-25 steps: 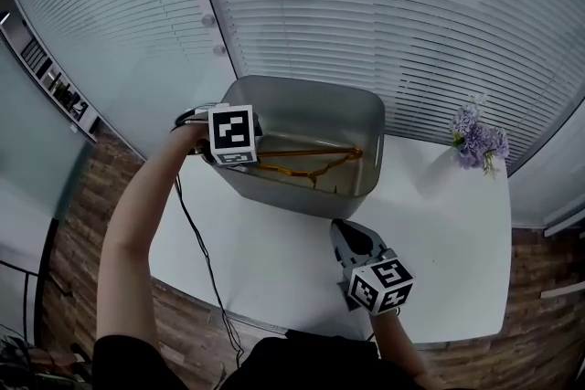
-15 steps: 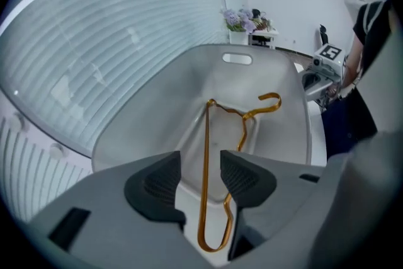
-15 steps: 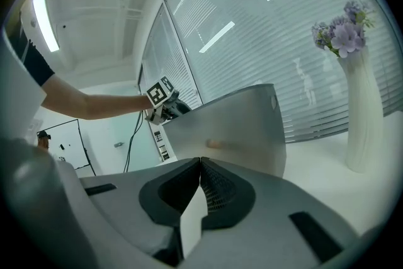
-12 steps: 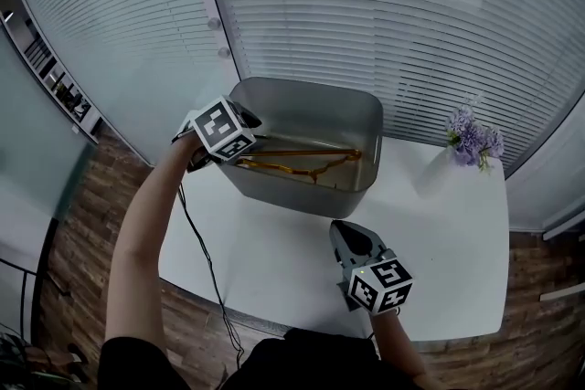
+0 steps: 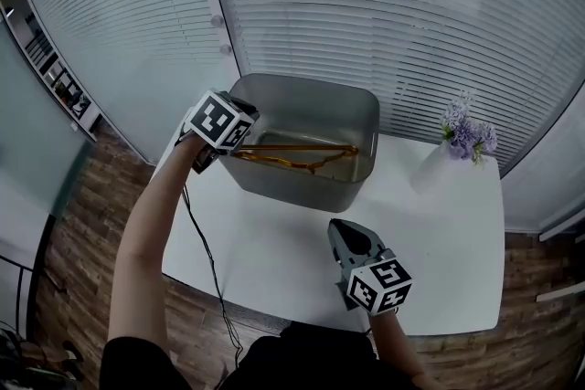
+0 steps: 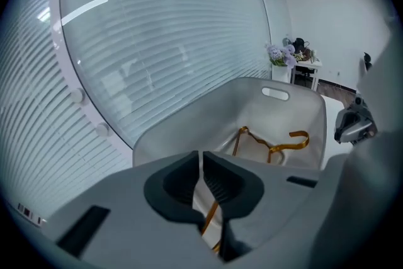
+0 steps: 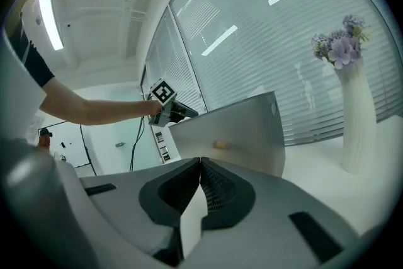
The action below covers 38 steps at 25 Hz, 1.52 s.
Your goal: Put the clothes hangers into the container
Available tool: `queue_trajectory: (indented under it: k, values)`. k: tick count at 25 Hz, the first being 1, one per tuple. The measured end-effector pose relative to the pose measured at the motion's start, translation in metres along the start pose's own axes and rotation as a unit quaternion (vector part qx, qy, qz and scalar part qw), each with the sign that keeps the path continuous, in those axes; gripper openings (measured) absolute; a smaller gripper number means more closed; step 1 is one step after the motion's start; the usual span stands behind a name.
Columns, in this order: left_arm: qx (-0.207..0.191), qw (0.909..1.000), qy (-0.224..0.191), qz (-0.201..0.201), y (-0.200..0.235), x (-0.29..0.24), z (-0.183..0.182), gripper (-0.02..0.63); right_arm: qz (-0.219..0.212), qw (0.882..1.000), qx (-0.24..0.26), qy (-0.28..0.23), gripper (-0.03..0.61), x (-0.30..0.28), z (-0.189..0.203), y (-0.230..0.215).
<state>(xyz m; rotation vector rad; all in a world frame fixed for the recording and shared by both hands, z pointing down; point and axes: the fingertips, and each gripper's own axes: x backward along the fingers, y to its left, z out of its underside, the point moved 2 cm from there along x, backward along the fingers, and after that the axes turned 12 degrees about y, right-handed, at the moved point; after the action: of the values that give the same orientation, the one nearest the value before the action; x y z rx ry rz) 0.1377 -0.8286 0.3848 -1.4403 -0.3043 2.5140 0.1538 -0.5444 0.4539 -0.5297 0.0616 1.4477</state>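
Over the left rim of the grey container (image 5: 302, 105), the left gripper (image 6: 200, 159) is closing its jaws, seemingly on nothing; the orange hanger (image 5: 294, 151) lies inside, so lift straight clear of it, right gripper (image 7: 200, 164) idle, jaws together.

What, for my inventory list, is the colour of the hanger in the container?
Amber-gold; the hanger shows best in the left gripper view.
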Motion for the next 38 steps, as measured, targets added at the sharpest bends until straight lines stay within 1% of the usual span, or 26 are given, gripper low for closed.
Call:
queue_trajectory:
  k: [2,6,8,10,14,16,18,22,28,31,33,38]
  values:
    - [0.009,0.9999,-0.004,-0.009,0.000,0.006,0.001,0.017,0.000,1.000,0.002,-0.002,0.027,0.003,0.001,0.003]
    - [0.028,0.9992,-0.021,-0.020,-0.001,0.019,0.004,0.009,-0.005,1.000,0.010,-0.013,0.028,0.010,0.001,0.010]
    - [0.047,0.9981,-0.034,-0.021,-0.002,0.026,0.005,0.009,-0.004,1.000,0.011,-0.013,0.026,0.013,0.002,0.012]
    - [0.075,0.9955,-0.056,-0.016,-0.002,0.034,0.007,0.009,-0.002,1.000,0.011,-0.010,0.026,0.014,0.003,0.013]
    - [0.123,0.9860,-0.112,-0.010,-0.006,0.056,0.016,0.009,0.004,1.000,0.015,-0.007,0.026,0.019,0.005,0.015]
    - [0.134,0.9812,-0.138,-0.010,-0.011,0.069,0.018,0.009,0.008,1.000,0.016,-0.005,0.027,0.022,0.006,0.015]
    - [0.134,0.9782,-0.158,-0.013,-0.018,0.079,0.021,0.009,0.011,1.000,0.015,-0.003,0.028,0.023,0.007,0.014]
    - [0.134,0.9744,-0.180,-0.017,-0.036,0.090,0.029,0.009,0.015,1.000,0.018,0.000,0.027,0.027,0.007,0.016]
    - [0.177,0.9601,-0.214,-0.035,-0.055,0.109,0.050,0.009,0.016,0.999,0.028,-0.002,0.026,0.034,0.006,0.022]
    - [0.187,0.9557,-0.223,-0.041,-0.070,0.117,0.061,0.009,0.011,0.999,0.037,-0.009,0.027,0.038,0.006,0.029]
    - [0.196,0.9526,-0.230,-0.033,-0.082,0.121,0.069,0.009,0.008,0.999,0.041,-0.010,0.026,0.041,0.006,0.035]
    - [0.226,0.9416,-0.249,-0.005,-0.110,0.127,0.092,0.009,0.001,0.999,0.042,-0.007,0.026,0.045,0.012,0.049]
